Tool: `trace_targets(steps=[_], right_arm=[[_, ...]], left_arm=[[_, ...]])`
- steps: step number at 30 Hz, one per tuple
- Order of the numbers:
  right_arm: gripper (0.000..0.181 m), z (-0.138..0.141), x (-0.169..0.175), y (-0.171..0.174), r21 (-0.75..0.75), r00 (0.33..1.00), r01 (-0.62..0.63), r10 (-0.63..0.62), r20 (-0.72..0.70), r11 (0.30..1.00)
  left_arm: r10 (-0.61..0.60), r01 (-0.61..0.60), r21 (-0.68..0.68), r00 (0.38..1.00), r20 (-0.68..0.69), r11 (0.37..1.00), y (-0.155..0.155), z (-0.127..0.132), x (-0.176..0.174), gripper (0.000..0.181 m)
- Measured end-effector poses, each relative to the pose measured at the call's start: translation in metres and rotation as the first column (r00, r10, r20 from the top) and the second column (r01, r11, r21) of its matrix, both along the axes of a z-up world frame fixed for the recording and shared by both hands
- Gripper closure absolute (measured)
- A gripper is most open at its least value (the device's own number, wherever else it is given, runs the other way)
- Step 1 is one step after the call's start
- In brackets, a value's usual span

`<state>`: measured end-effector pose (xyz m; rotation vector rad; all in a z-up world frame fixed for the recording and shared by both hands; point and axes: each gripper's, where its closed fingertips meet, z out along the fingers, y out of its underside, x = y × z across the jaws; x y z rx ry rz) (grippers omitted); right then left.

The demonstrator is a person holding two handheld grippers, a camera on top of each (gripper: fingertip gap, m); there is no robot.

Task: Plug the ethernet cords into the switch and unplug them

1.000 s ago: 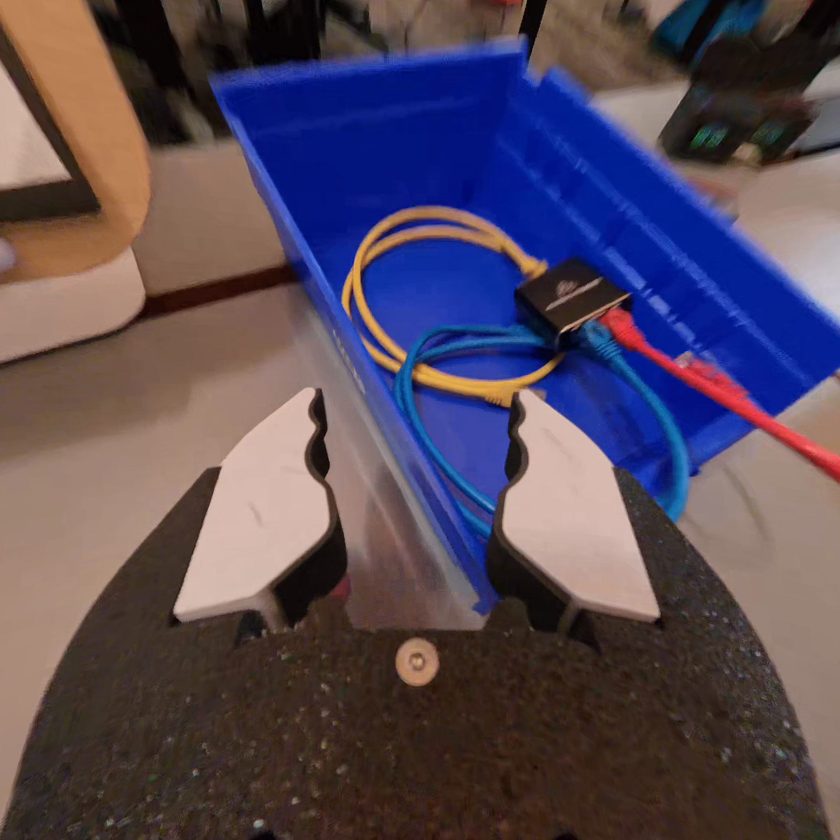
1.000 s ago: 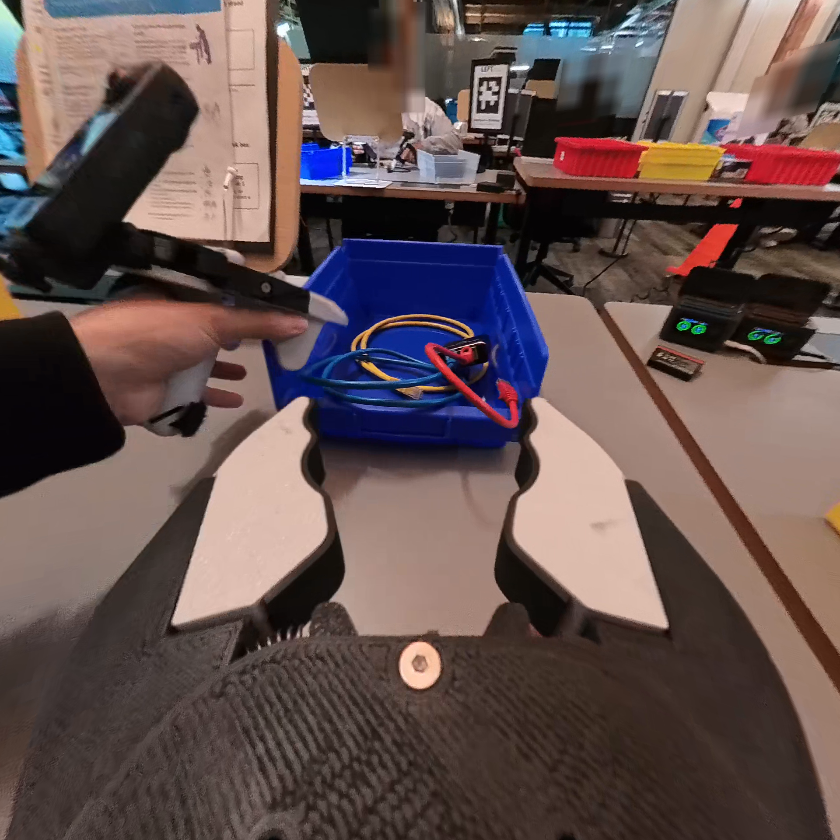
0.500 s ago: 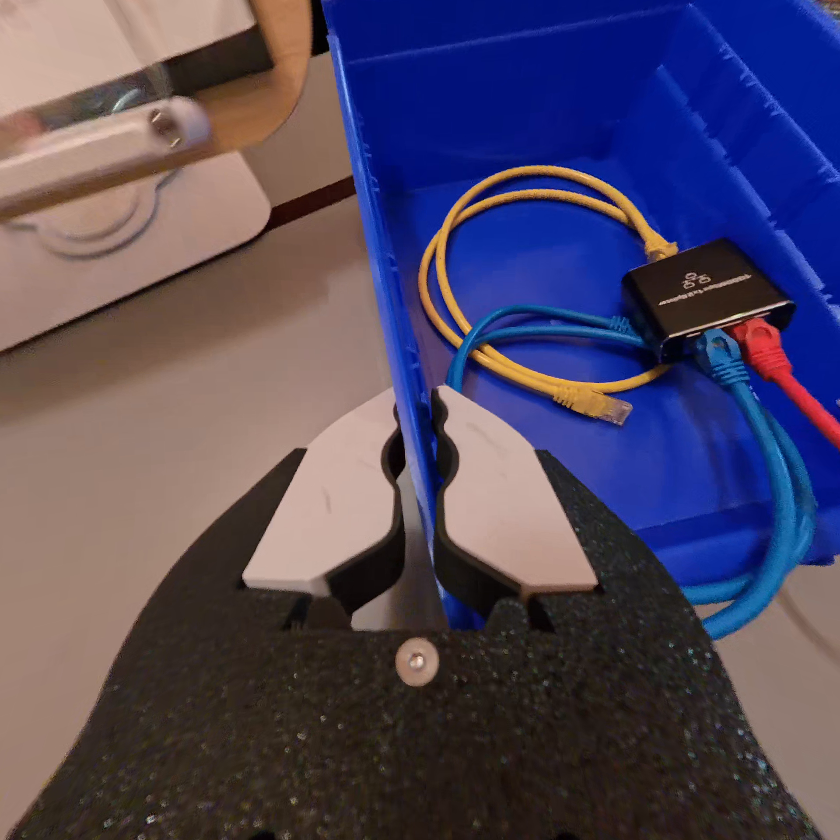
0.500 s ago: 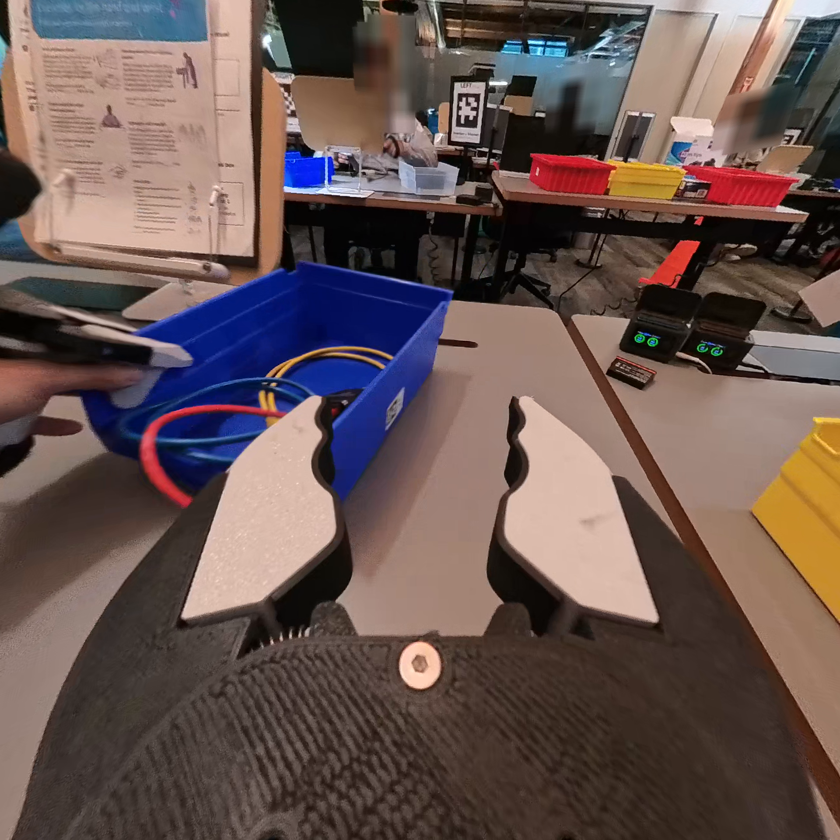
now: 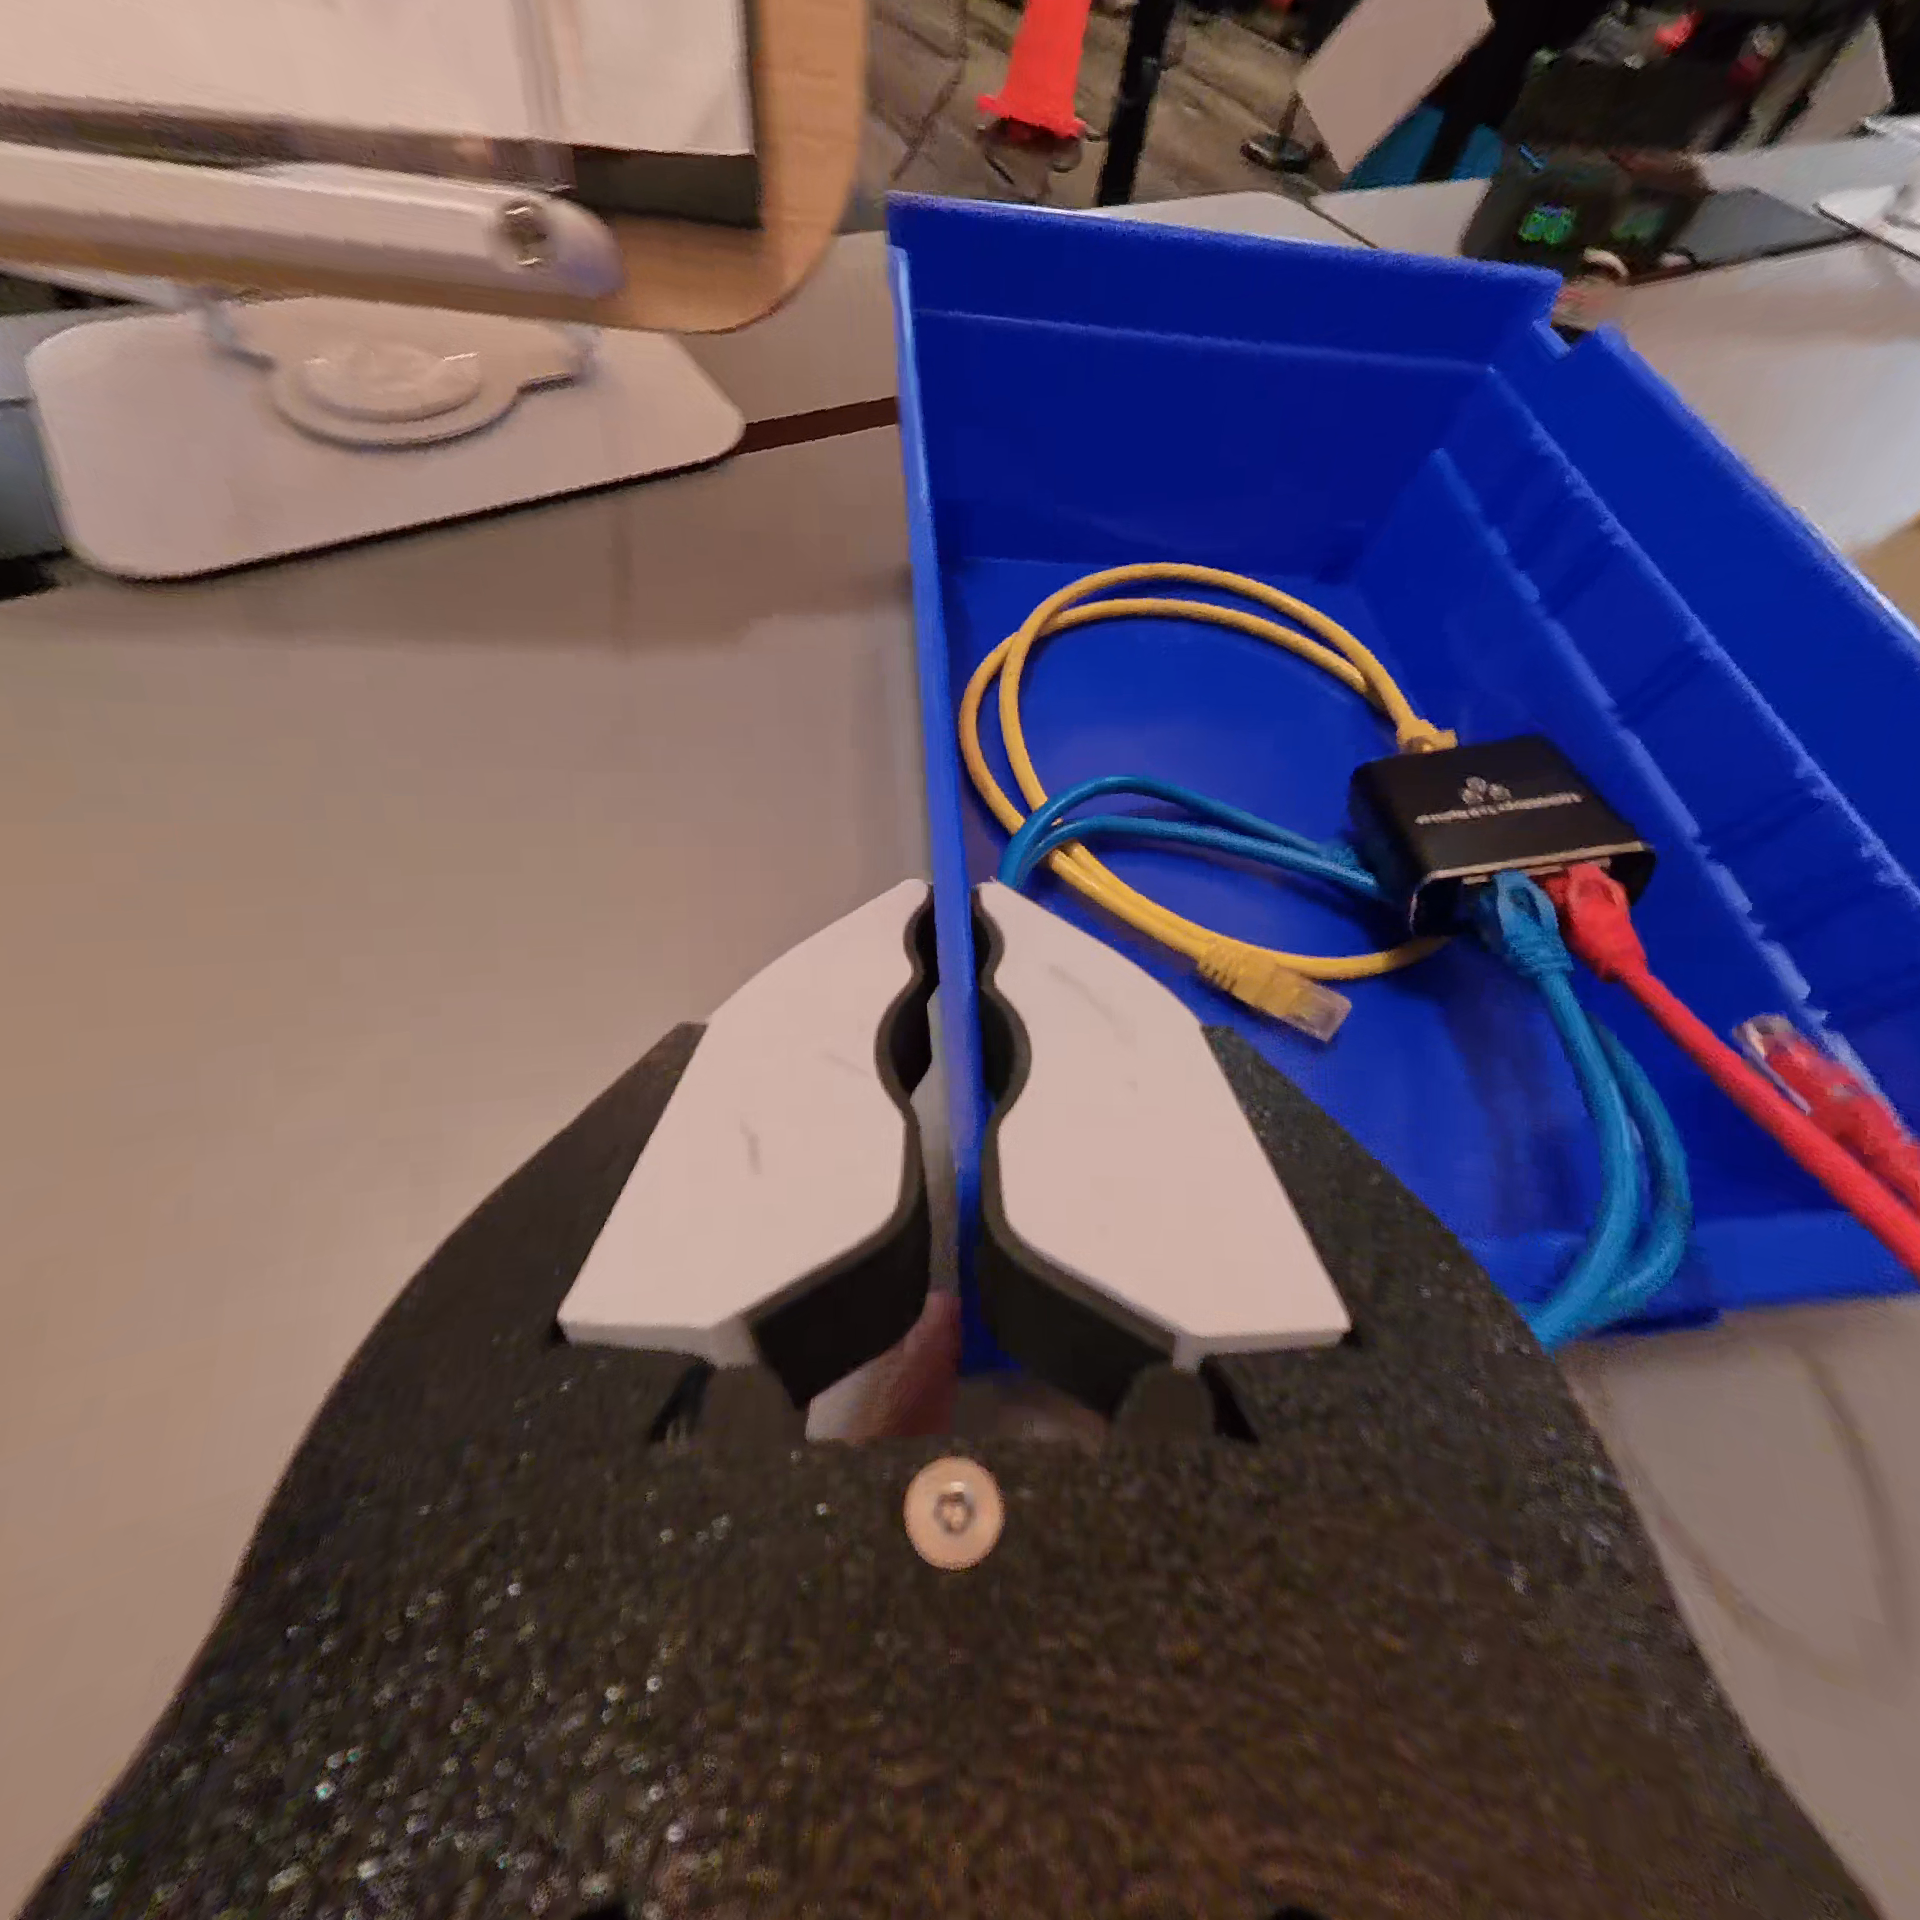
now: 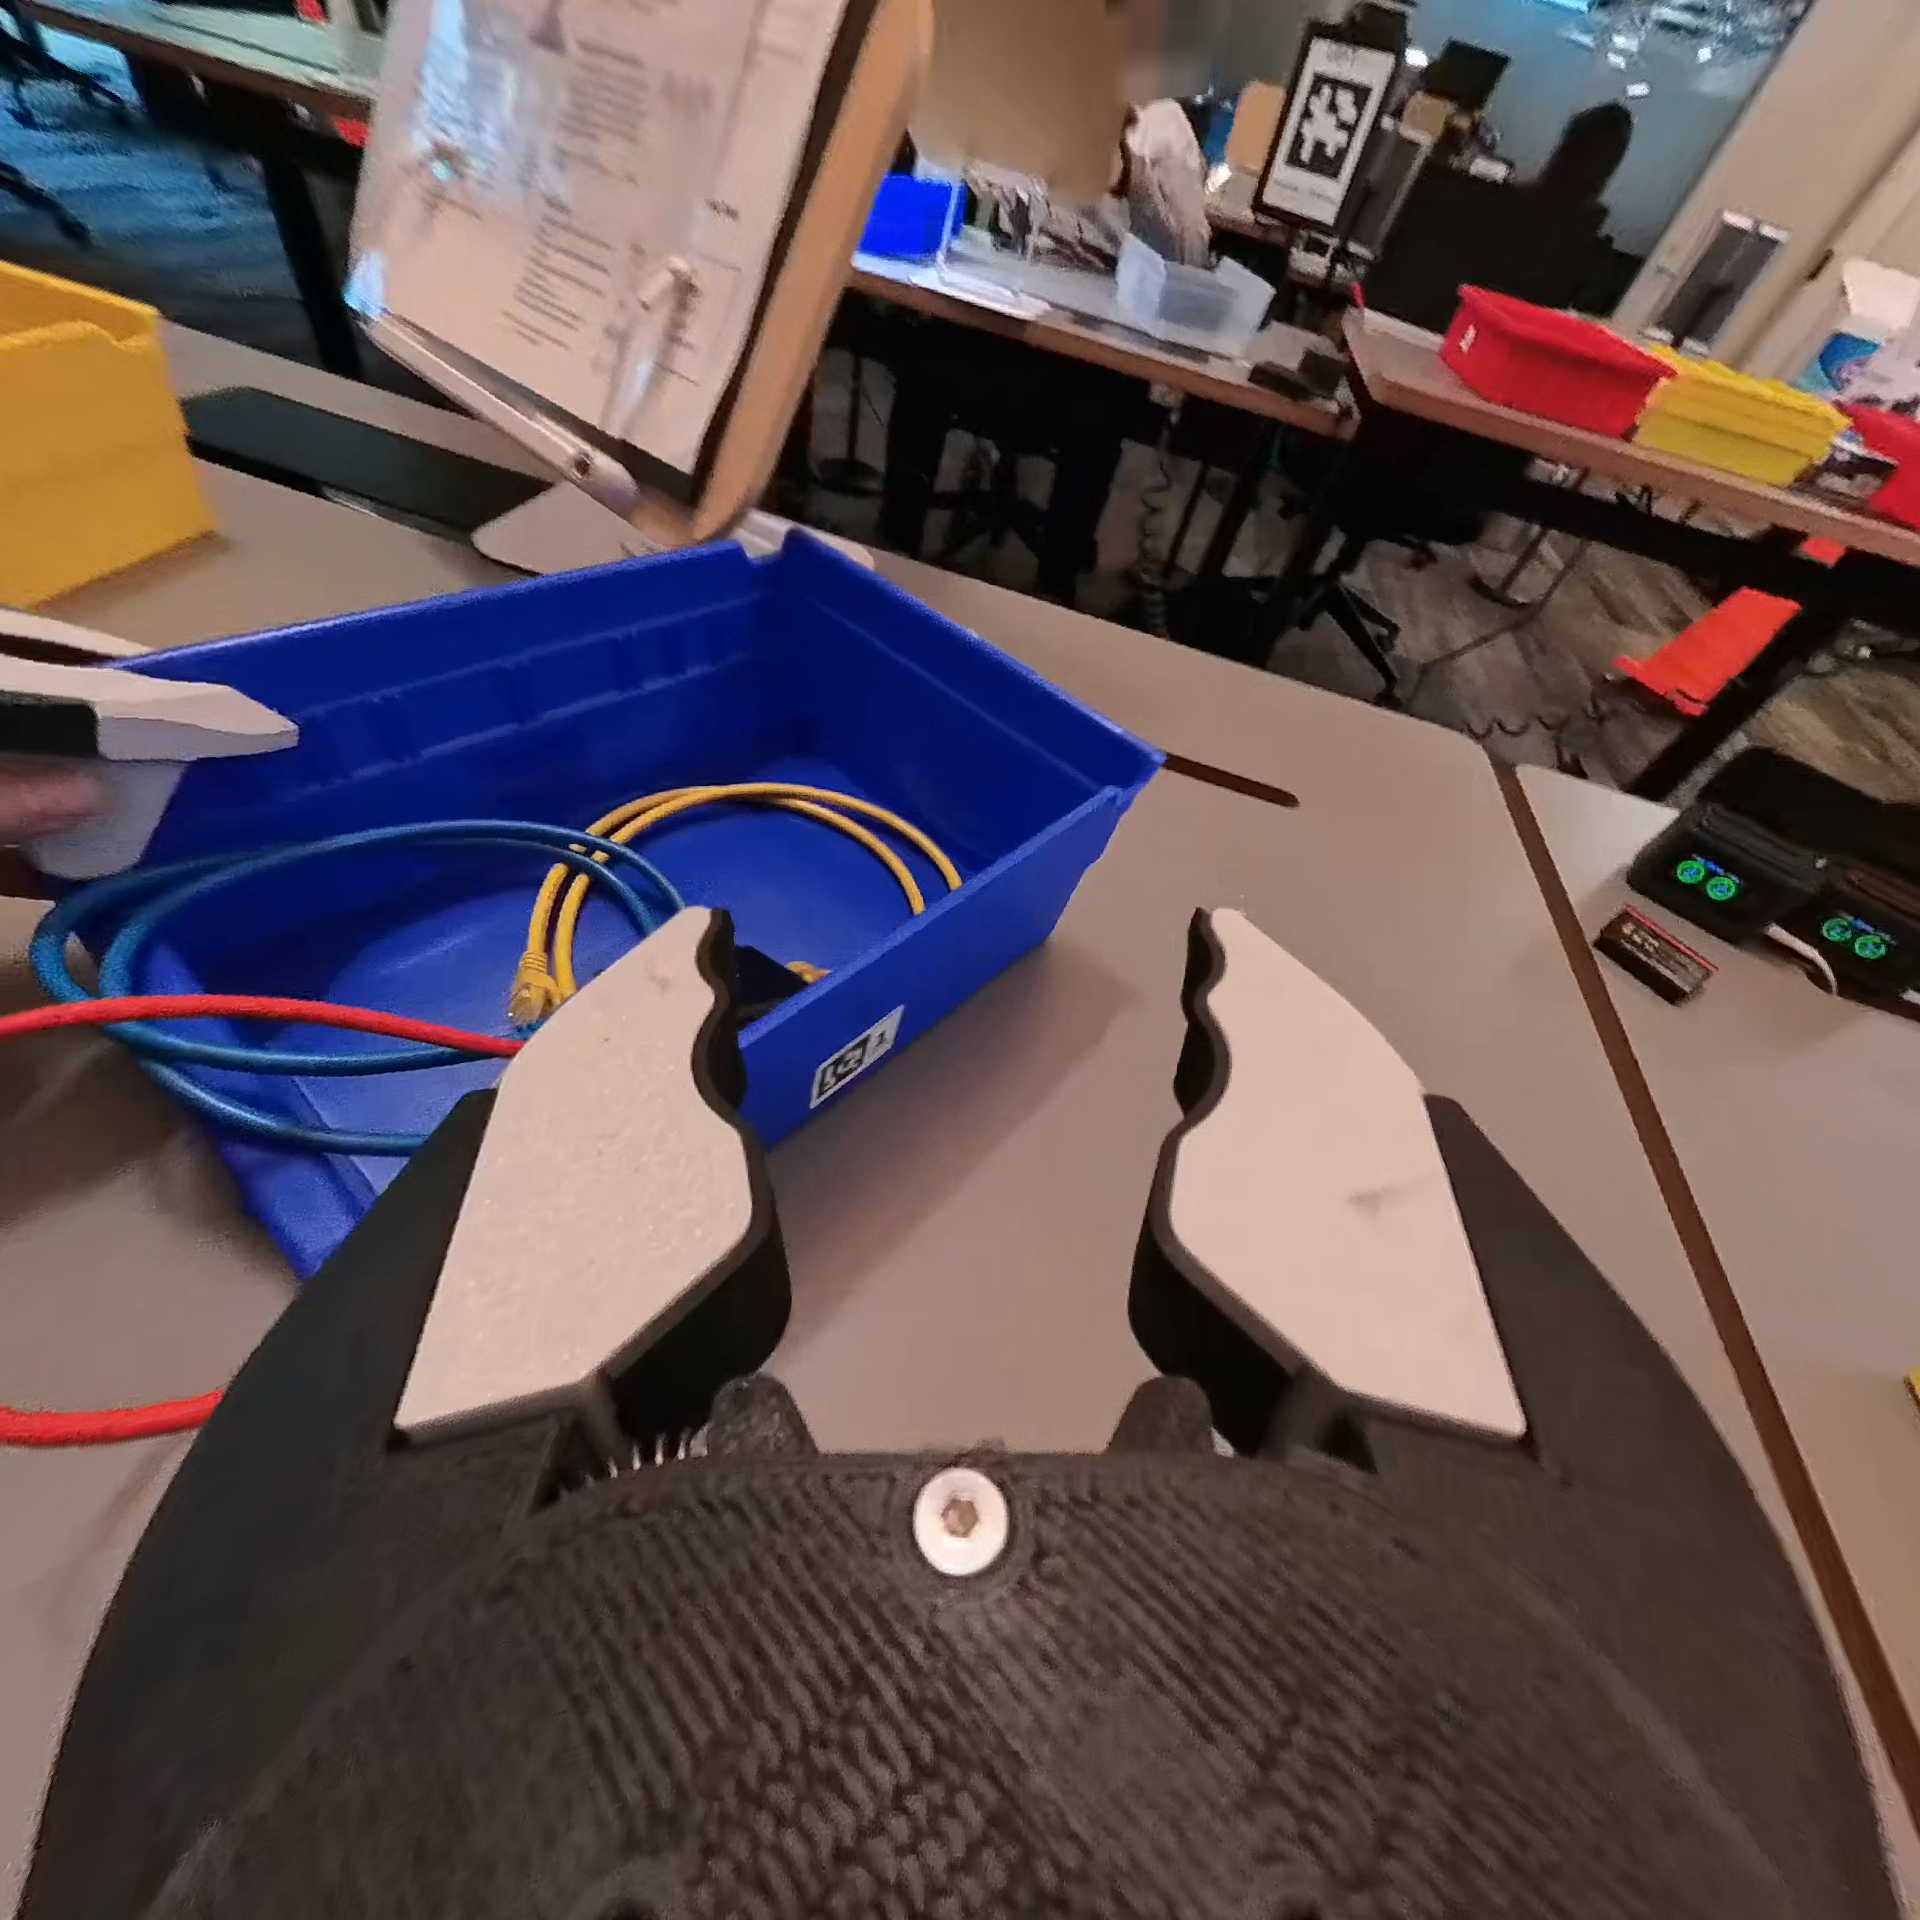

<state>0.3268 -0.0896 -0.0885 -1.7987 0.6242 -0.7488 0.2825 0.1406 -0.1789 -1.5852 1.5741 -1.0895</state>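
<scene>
On my left wrist view, the left gripper [image 5: 954,914] has gone from apart to clamped on the near wall of the blue bin [image 5: 1195,343]. Inside the bin, the black switch [image 5: 1496,826] sits by the far wall with blue cord [image 5: 1548,966] and red cord [image 5: 1621,966] plugged in, plus a yellow cord [image 5: 1049,644].

On my right wrist view, the right gripper [image 6: 951,925] stays apart and empty beside the bin, which has swung round. With the bin now steadied, I judge unplugging can start.
</scene>
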Motion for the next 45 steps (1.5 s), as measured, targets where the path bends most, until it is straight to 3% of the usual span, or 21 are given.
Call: trace_targets(steps=[4, 6, 8, 10, 13, 16, 21, 37, 41, 45], right_arm=[[0.099, -0.005, 0.006, -0.001, 0.024, 1.000, 0.015, -0.015, -0.013, 1.000], [0.100, -0.003, 0.005, 0.002, 0.050, 1.000, -0.004, 0.004, -0.014, 0.999], [0.100, -0.005, 0.003, 0.004, 0.049, 1.000, -0.023, 0.023, -0.011, 0.999], [0.100, -0.012, 0.003, 0.003, 0.024, 0.999, -0.044, 0.044, -0.023, 0.999], [0.100, -0.019, 0.005, -0.005, 0.007, 0.998, -0.054, 0.054, -0.033, 0.999], [0.103, -0.020, 0.008, -0.014, 0.040, 0.998, -0.044, 0.046, -0.045, 0.998], [0.105, -0.016, 0.012, -0.021, 0.072, 0.999, -0.013, 0.016, -0.051, 0.997], [0.106, -0.015, 0.011, -0.026, 0.089, 0.998, -0.028, 0.033, -0.057, 0.996], [0.106, -0.010, 0.008, -0.025, 0.101, 0.997, -0.051, 0.056, -0.047, 0.994], [0.098, -0.002, -0.003, -0.016, 0.127, 0.993, -0.109, 0.114, -0.035, 0.986]], left_arm=[[-0.082, 0.081, 0.017, 0.997, 0.015, 0.997, -0.021, 0.000, 0.012, 0.178], [-0.096, 0.096, -0.001, 0.995, 0.021, 0.995, -0.027, 0.000, 0.007, 0.178], [-0.099, 0.098, 0.065, 0.995, 0.019, 0.993, -0.026, 0.000, -0.008, 0.178], [-0.062, 0.058, 0.121, 0.998, 0.030, 0.991, -0.016, 0.002, -0.029, 0.179], [0.029, -0.034, 0.097, 0.998, 0.053, 0.995, 0.010, 0.003, -0.060, 0.179], [0.106, -0.111, 0.090, 0.992, 0.064, 0.990, 0.035, 0.003, -0.068, 0.179], [0.053, -0.060, 0.108, 0.997, 0.060, 0.992, 0.039, 0.003, -0.034, 0.179], [0.096, -0.101, 0.084, 0.993, 0.066, 0.991, 0.009, 0.002, 0.060, 0.179], [0.103, -0.110, 0.104, 0.992, 0.070, 0.988, 0.008, 0.002, 0.038, 0.178], [0.083, -0.092, 0.136, 0.994, 0.067, 0.986, 0.013, 0.003, -0.017, 0.179]])
